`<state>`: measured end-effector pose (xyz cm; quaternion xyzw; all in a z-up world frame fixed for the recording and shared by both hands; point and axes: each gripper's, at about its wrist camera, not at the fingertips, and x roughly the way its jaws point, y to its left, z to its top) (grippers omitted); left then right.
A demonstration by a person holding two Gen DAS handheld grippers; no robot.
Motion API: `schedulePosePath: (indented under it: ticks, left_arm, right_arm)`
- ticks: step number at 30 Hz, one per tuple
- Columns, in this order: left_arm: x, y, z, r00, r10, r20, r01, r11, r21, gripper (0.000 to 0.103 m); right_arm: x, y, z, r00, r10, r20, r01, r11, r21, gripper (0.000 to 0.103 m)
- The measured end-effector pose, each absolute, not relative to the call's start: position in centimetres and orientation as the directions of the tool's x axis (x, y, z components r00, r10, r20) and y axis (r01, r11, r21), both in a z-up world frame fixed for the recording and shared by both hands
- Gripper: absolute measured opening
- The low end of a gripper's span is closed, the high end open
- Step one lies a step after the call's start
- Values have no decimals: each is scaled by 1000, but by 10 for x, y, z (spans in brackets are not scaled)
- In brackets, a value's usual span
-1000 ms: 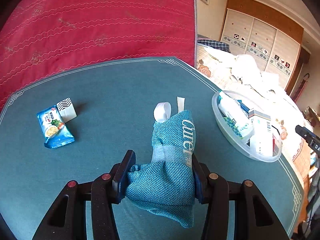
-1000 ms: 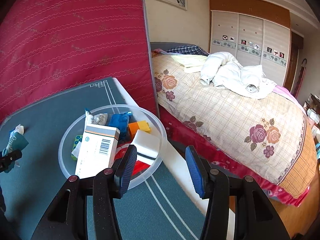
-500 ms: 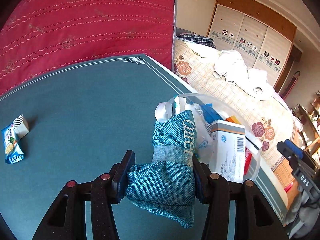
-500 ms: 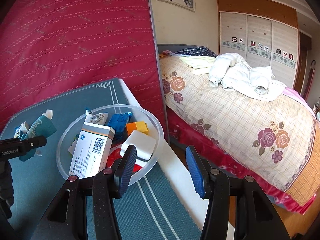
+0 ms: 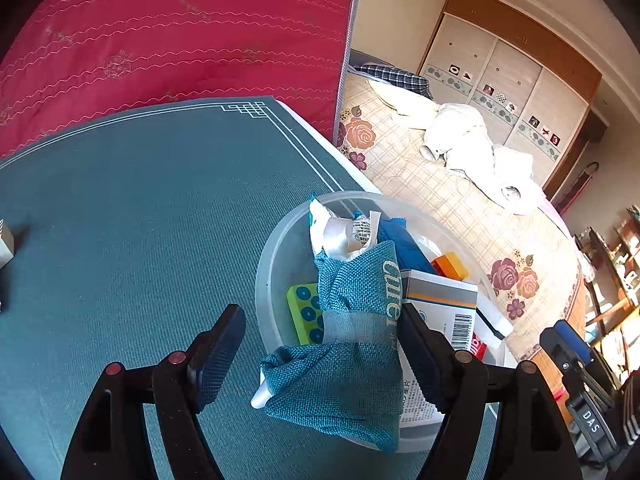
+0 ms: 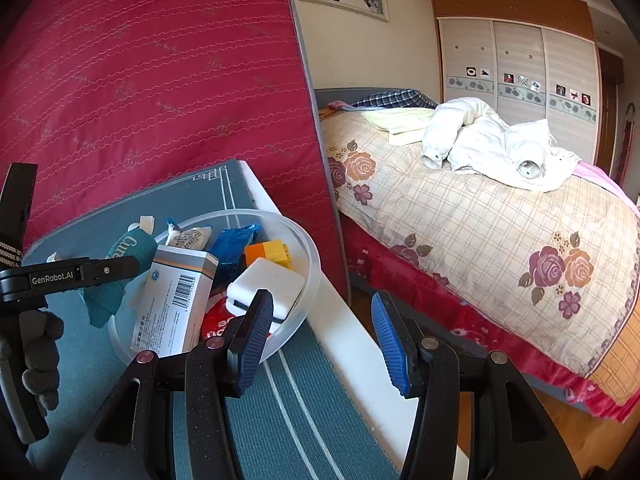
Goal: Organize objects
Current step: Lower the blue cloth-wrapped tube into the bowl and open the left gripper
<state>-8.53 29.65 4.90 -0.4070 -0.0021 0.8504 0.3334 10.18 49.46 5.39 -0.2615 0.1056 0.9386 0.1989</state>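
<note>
A teal woven pouch with white lettering hangs over the near rim of the clear plastic bowl. My left gripper stands open around it: the left finger is well clear, the right finger is against the pouch. The bowl holds a white medicine box, a green dotted block, an orange block and blue packets. In the right wrist view the pouch shows behind the left gripper's finger, at the bowl. My right gripper is open and empty beside the bowl at the table's edge.
The bowl sits near the right edge of the green table. A small white box shows at the far left. A red mattress stands behind the table. A bed lies to the right, below table height.
My left gripper carried the pouch right, over the bowl, and its jaws have opened off it. The right gripper has barely moved.
</note>
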Motion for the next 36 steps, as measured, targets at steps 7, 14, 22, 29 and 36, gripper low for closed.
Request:
schedulePosePath:
  ticks: [7, 14, 22, 29, 36]
  left_arm:
    - [-86, 267, 59, -492, 567, -661, -513, -802, -307, 82]
    - [-92, 250, 57, -497, 557, -666, -477, -816, -326, 82]
    - [-93, 243, 51, -476, 567, -672, -507, -802, -317, 82]
    - [-79, 266, 38, -453, 547, -704, -591, -776, -222, 65]
    - [-83, 267, 48, -438, 520, -733, -573, -790, -218, 41]
  right_arm:
    - [100, 492, 48, -778, 307, -548, -422, -901, 95, 53]
    - [97, 488, 44, -776, 299, -556, -413, -906, 90, 53]
    - [96, 489, 38, -766, 295, -571, -420, -902, 98, 53]
    - [95, 490, 33, -755, 294, -586, -426, -899, 99, 53]
    - [95, 491, 33, -753, 291, -590, -427, -898, 101, 53]
